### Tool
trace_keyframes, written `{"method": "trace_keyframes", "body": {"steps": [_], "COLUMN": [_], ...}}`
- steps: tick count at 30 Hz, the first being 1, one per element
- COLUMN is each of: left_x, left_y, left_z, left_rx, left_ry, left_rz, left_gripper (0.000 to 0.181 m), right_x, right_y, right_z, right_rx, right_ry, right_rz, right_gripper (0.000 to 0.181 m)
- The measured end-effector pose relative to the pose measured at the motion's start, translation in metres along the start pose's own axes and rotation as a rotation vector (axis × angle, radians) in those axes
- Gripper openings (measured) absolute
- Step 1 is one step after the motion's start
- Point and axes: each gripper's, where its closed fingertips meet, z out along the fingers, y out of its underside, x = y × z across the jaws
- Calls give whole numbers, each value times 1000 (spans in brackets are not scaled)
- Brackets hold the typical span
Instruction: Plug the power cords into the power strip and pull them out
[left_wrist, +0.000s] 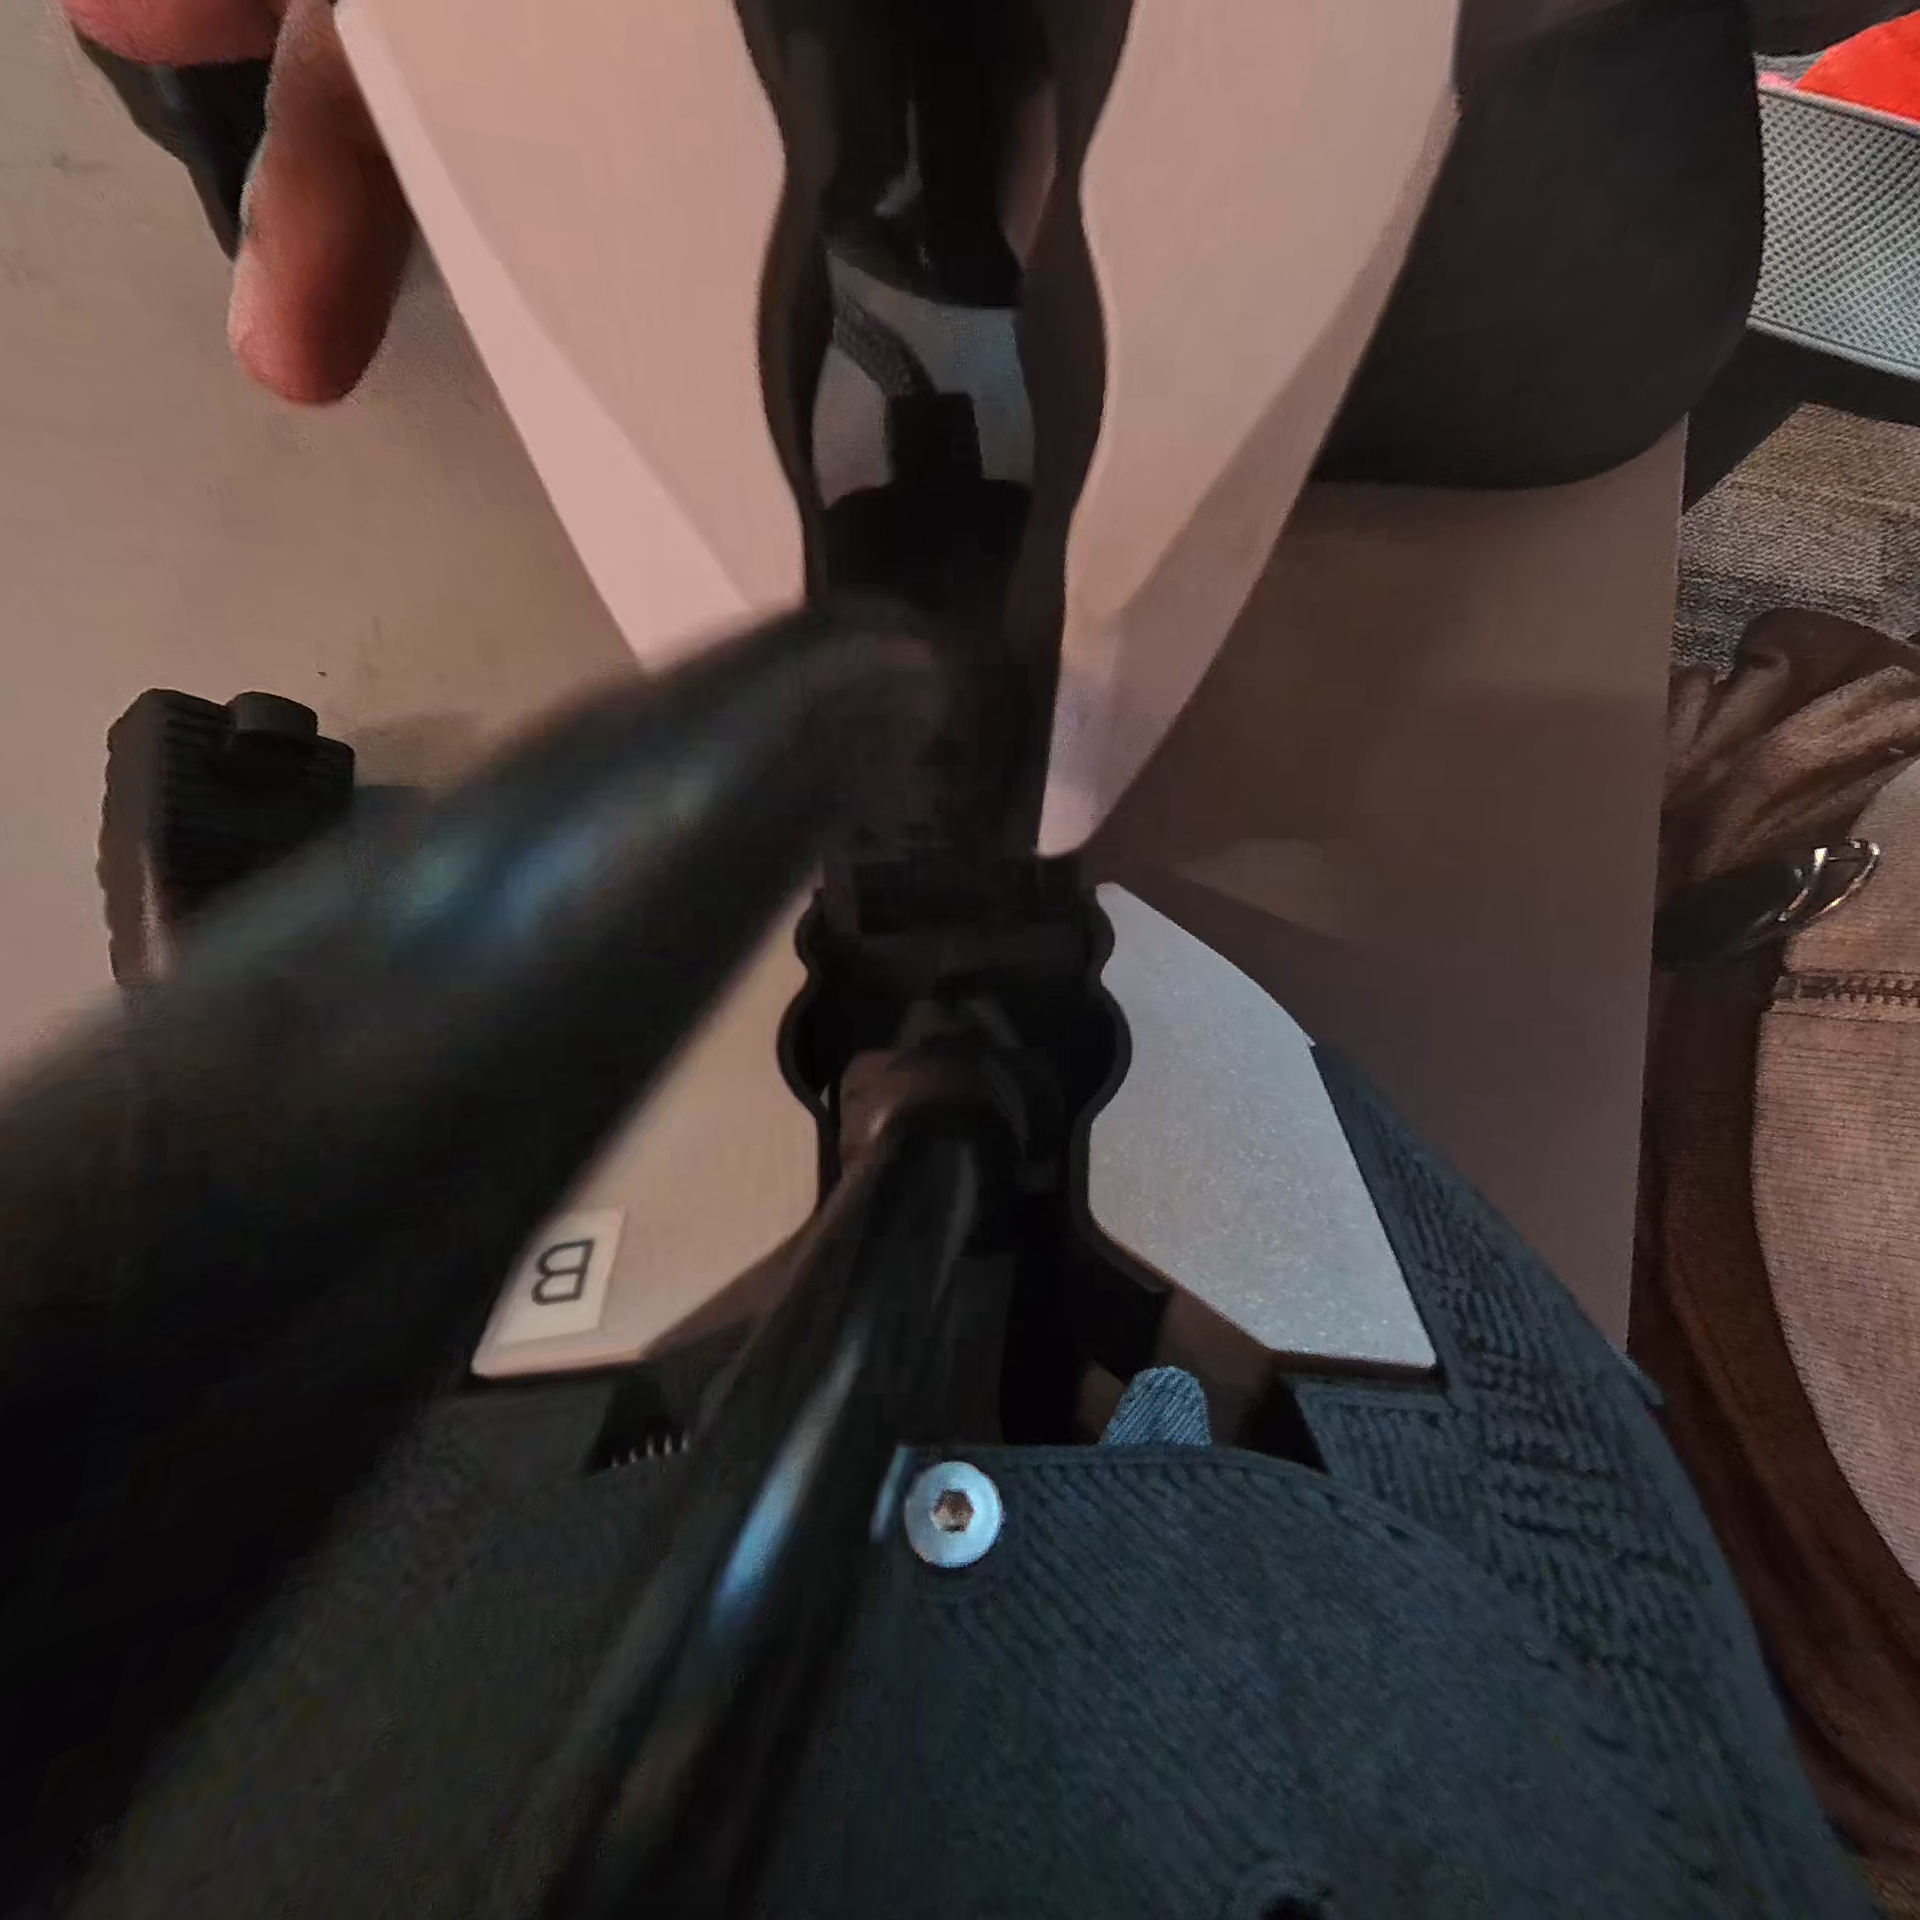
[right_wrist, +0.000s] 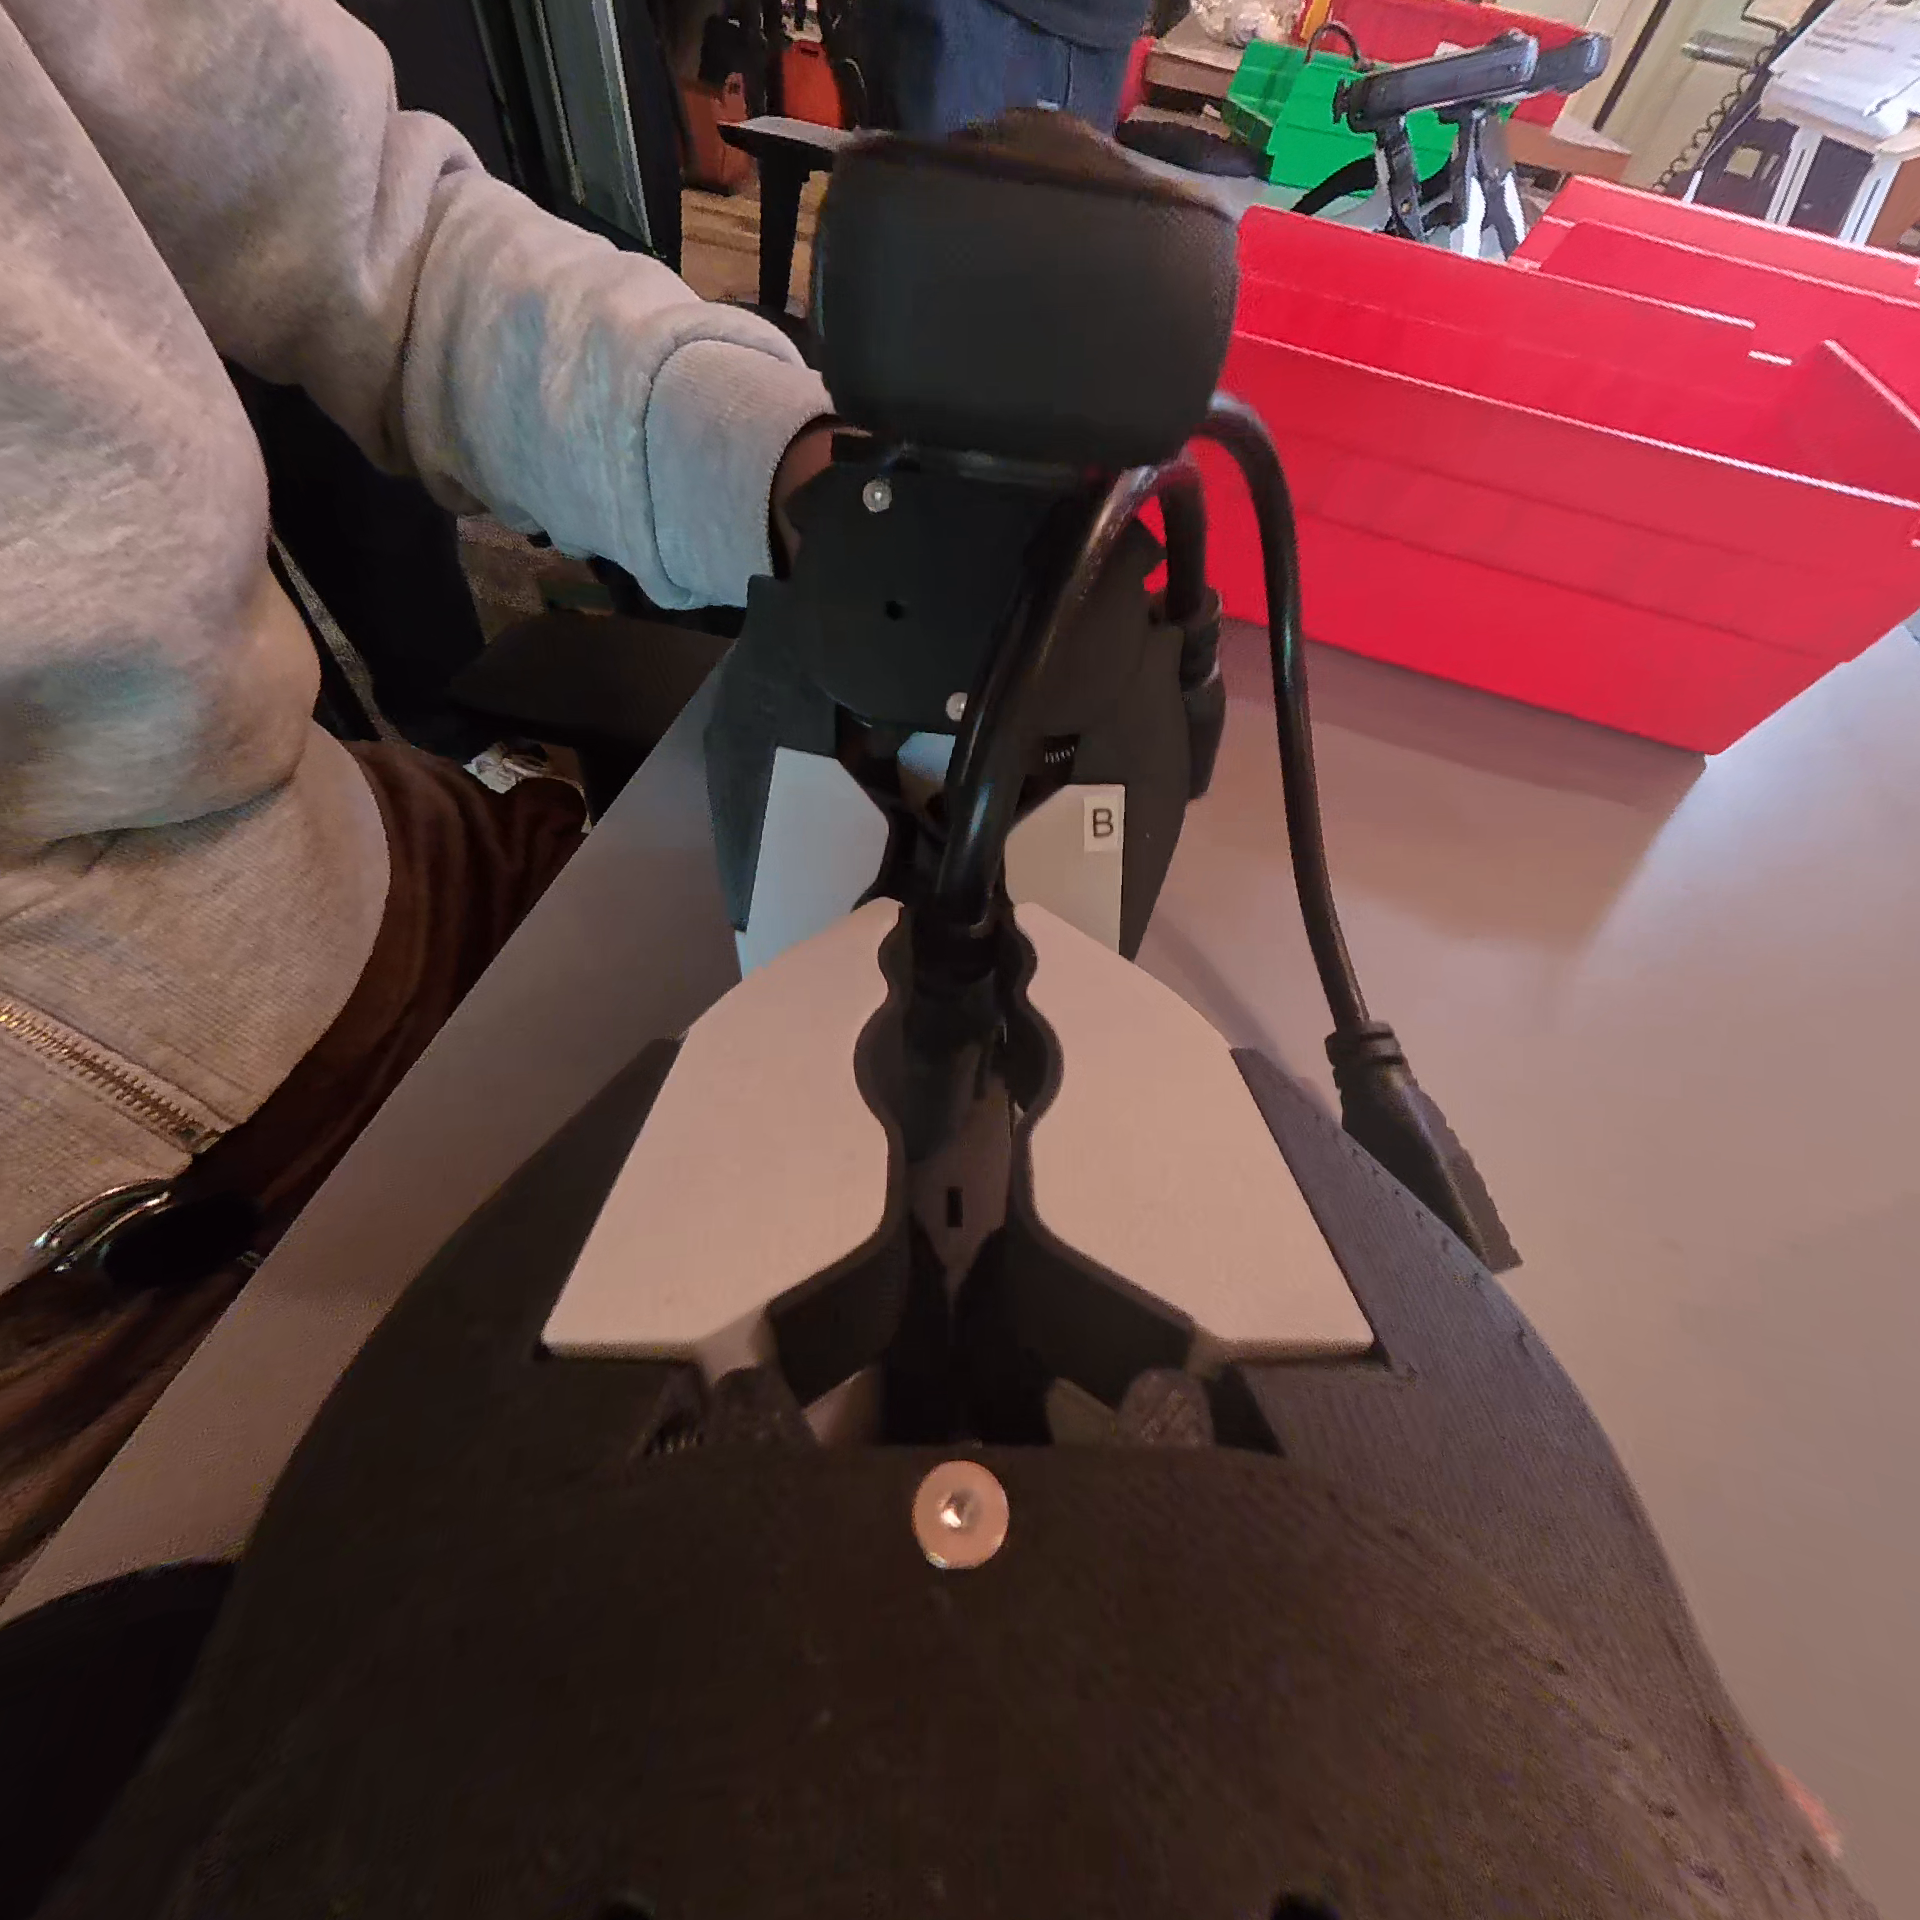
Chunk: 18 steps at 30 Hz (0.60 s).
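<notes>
The left gripper (left_wrist: 951, 935) is closed on a black cord (left_wrist: 935, 1049) at its thick plug end. The right gripper (right_wrist: 956, 935) faces it tip to tip and is also closed on the same dark piece of cord. The two sets of jaws almost touch, with the cord pinched between them. Whether one plug sits inside another there cannot be told, because the place is dark and partly hidden.

From the left gripper a second cord loops to the right, and its plug (right_wrist: 1413, 1153) lies free on the grey table (right_wrist: 1558, 935). No power strip can be made out with certainty in either view. So the task seems to be in the middle: one plug is in hand, one plug is out. It cannot be judged whether this is plugging in or pulling out.

Farther away are a hand (left_wrist: 301, 260), a grey sleeve (right_wrist: 468, 364) on the left and red bins (right_wrist: 1507, 468) at the far right.

A white sticker (left_wrist: 566, 1273) with one printed letter is on the left gripper's finger. No brand can be read.
</notes>
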Motion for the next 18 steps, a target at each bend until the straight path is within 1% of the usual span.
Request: {"method": "trace_keyframes", "body": {"steps": [1,2,4,7,9,12,16,18], "left_x": [1,1,0,1,1,1,0,1], "left_y": [0,0,-1,-1,-1,-1,-1,-1], "left_z": [0,0,1,1,1,1,1,2], "left_rx": [0,2,-2,-1,0,1,2,1], "left_ry": [-1,1,0,1,3,-2,2,3], "left_rz": [3,-1,-5,1,0,4,-6,2], "left_gripper": [45,39,47,45,47,45,44,45], "right_x": [0,0,0,-1,-1,0,0,-1], "right_y": [0,0,-3,-4,-3,-1,-6,-6], "right_z": [-1,0,6,8,4,-4,8,6], "right_rx": [4,7,5,-2,2,18,3,11], "right_ry": [2,5,1,12,6,-1,7,7], "right_rz": [3,5,10,-7,-6,12,-4,1], "right_gripper": [15,15,15,15,15,14,14,14]}}
